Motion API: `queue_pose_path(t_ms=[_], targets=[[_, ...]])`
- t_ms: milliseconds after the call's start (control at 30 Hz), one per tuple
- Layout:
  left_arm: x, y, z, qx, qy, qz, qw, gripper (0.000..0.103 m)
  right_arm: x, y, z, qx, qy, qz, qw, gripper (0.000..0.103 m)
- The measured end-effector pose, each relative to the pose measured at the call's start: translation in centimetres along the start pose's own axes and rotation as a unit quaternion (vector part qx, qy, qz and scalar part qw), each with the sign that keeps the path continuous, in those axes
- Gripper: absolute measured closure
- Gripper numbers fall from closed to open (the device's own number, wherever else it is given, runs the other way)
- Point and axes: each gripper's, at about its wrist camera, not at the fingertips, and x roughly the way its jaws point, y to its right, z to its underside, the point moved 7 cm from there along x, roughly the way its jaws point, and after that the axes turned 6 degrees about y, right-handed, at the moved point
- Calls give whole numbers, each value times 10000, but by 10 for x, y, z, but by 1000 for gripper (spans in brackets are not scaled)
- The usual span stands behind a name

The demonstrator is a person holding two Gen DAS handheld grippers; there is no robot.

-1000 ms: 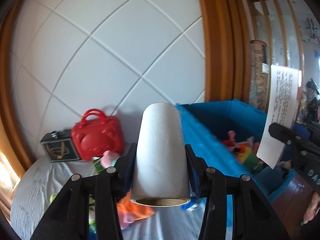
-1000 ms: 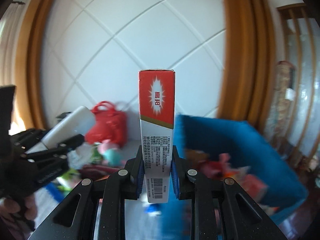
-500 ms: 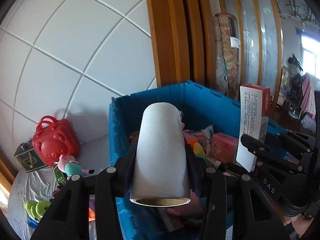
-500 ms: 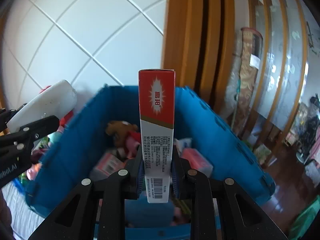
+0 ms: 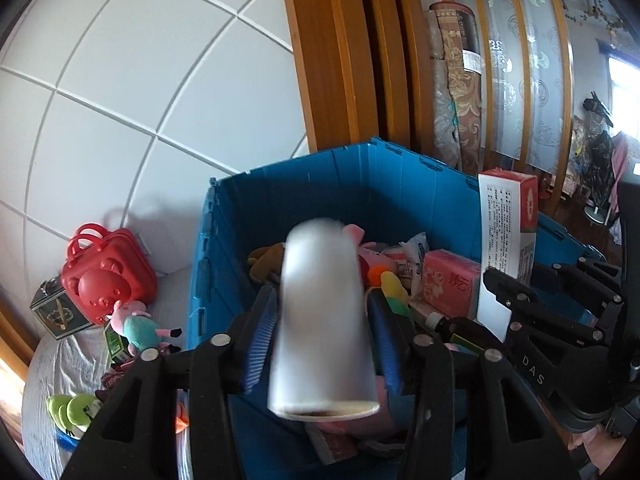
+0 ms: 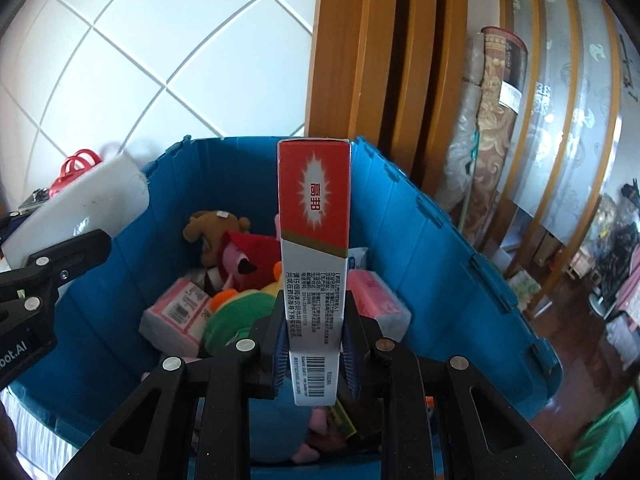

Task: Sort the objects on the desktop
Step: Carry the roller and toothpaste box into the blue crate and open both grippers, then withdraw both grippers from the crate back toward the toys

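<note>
A white paper roll (image 5: 322, 316) sits blurred between the spread fingers of my left gripper (image 5: 322, 344), with gaps on both sides, above the blue crate (image 5: 304, 184). My right gripper (image 6: 314, 344) is shut on a tall red and white box (image 6: 314, 240) and holds it upright over the crate (image 6: 420, 220). The same box (image 5: 506, 236) and right gripper show at the right of the left wrist view. The roll (image 6: 80, 208) shows at the left of the right wrist view. The crate holds plush toys (image 6: 244, 256) and pink tissue packs (image 6: 176, 316).
A red toy case (image 5: 106, 276), a small dark box (image 5: 56, 314), a pig plush (image 5: 136, 326) and a green toy (image 5: 74, 408) lie on the grey cloth left of the crate. Wooden door frame (image 6: 360, 60) and rolled carpet (image 6: 492, 112) stand behind.
Both grippers moved further over the crate. The left gripper's fingers have spread and the roll now looks blurred and loose between them. The right gripper still holds the box.
</note>
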Motion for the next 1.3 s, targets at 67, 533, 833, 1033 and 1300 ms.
queue_pose_path(t_ms=[67,533,833,1033,1300], targets=[[-5,-3,-2,-18,121,-70,9999,23,-2,0,-1,6,28,41,10000,76],[-63,-39,-16,-391,964,-122,9945,1,-47,-3,-22,29,555,308,9980,0],[-96,-87,3,-775,1063,-401,9905,1,-76,-53,-28,-131,790,-107,9967,0],[-119,-144,28,-1019,1065,-929,9847,1,-87,-110,-33,-397,924,-479,9938,0],[-151,-227,66,-1251,1013,-1600,9739,1,-100,-201,-41,-756,1083,-977,9864,0]])
